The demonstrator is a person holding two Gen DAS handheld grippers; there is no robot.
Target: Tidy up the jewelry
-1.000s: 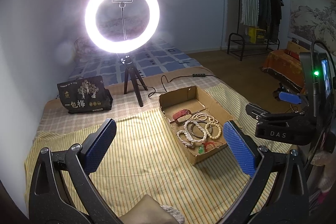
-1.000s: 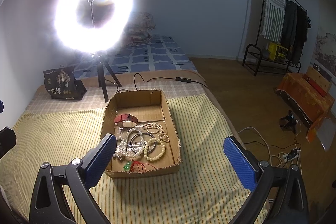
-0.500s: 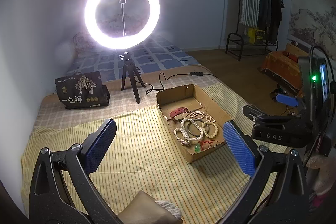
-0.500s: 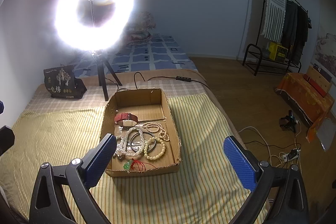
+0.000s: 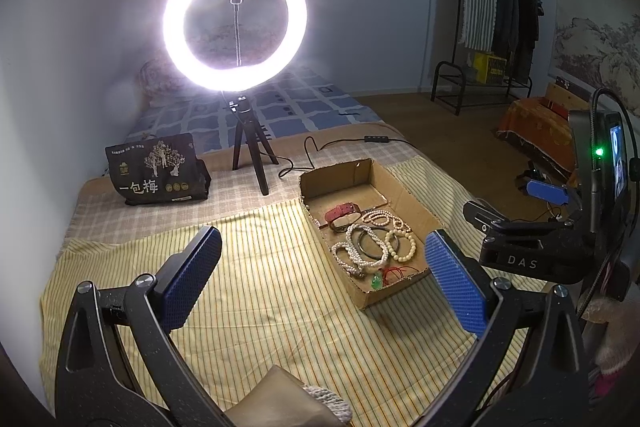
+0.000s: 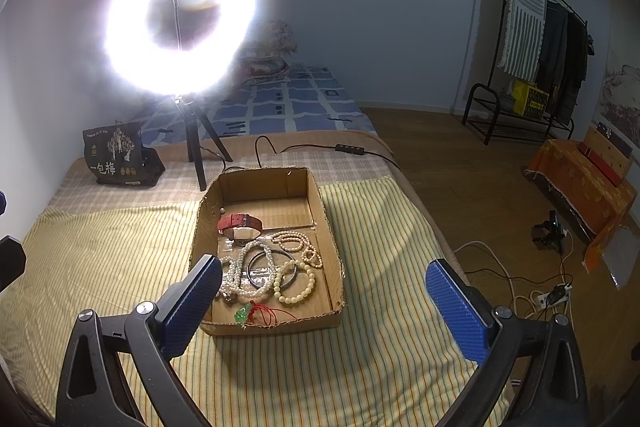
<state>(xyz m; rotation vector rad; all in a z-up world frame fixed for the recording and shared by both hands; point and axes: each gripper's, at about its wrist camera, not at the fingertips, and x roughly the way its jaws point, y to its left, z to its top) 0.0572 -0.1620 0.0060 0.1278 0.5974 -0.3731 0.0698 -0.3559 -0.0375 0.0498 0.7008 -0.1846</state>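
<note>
On the striped yellow cloth (image 6: 380, 359) we see a shallow cardboard box (image 6: 326, 227) holding all the jewelry: a red strap watch (image 6: 240, 223) toward the far half, then pearl strands (image 6: 250, 273), a dark bangle (image 6: 272, 267), a cream bead bracelet (image 6: 298, 285) and a green pendant on red cord (image 6: 242, 315) bunched at the near end. Nothing lies on the cloth outside the box, so the pieces sit gathered yet overlapping; we judge this fits either a pile awaiting sorting or a collection just put away.

We hold our 2 tongs wide apart and empty above the cloth. Our left gripper (image 5: 322, 281) hangs back from the box, and our right gripper (image 6: 324, 301) looks straight down into it, likely to keep the contents in view. The ring light (image 6: 180, 19) on its tripod stands behind, probably to light the work.

Its glare washes out the wall around it. The left blue pad (image 6: 194, 303) of our right gripper covers part of the pearls, and we cannot separate the tangled strands or count them.
</note>
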